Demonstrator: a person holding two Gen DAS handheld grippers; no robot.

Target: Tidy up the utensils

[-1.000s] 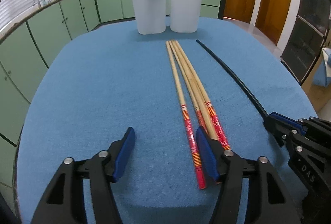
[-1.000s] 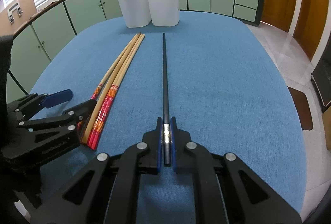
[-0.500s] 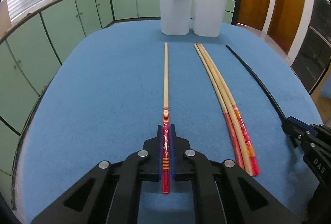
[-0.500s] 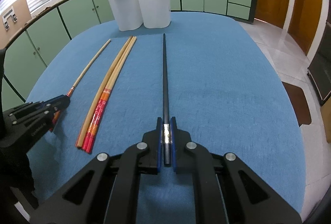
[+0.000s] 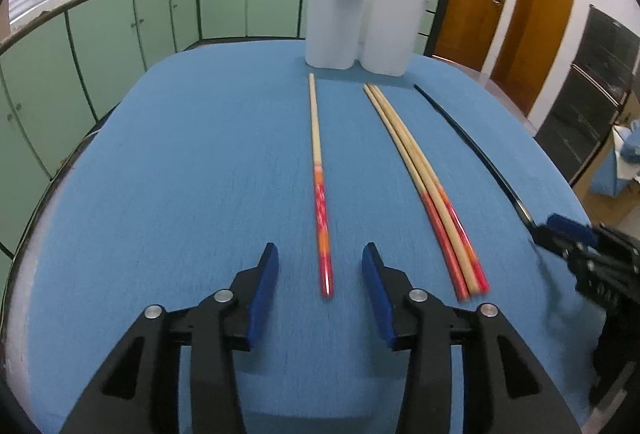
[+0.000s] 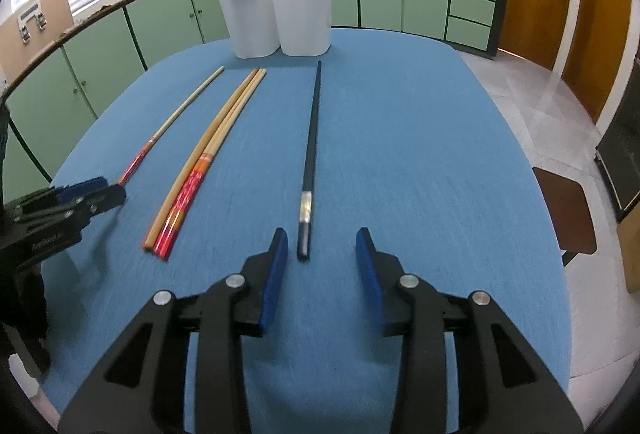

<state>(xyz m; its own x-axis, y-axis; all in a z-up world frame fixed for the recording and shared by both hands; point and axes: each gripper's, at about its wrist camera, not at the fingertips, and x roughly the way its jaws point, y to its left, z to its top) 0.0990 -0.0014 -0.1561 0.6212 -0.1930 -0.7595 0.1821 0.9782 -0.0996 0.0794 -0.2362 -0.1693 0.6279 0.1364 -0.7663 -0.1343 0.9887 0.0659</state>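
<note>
Left gripper (image 5: 320, 266) fingers opening, empty, astride the red-ended bamboo chopstick (image 5: 320, 185) on the tabletop (image 5: 180, 161). Right gripper (image 6: 322, 248) opening, black chopstick (image 6: 310, 153) loose between. Both look light, stiff, slippery; grip near butt ends.

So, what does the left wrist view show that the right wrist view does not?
Only the left wrist view shows the second brown door and dark oven. Only the right wrist view shows the brown floor mat and the black chopstick's silver band. Both show the white holder, the wooden chopsticks and both grippers, opening.
</note>
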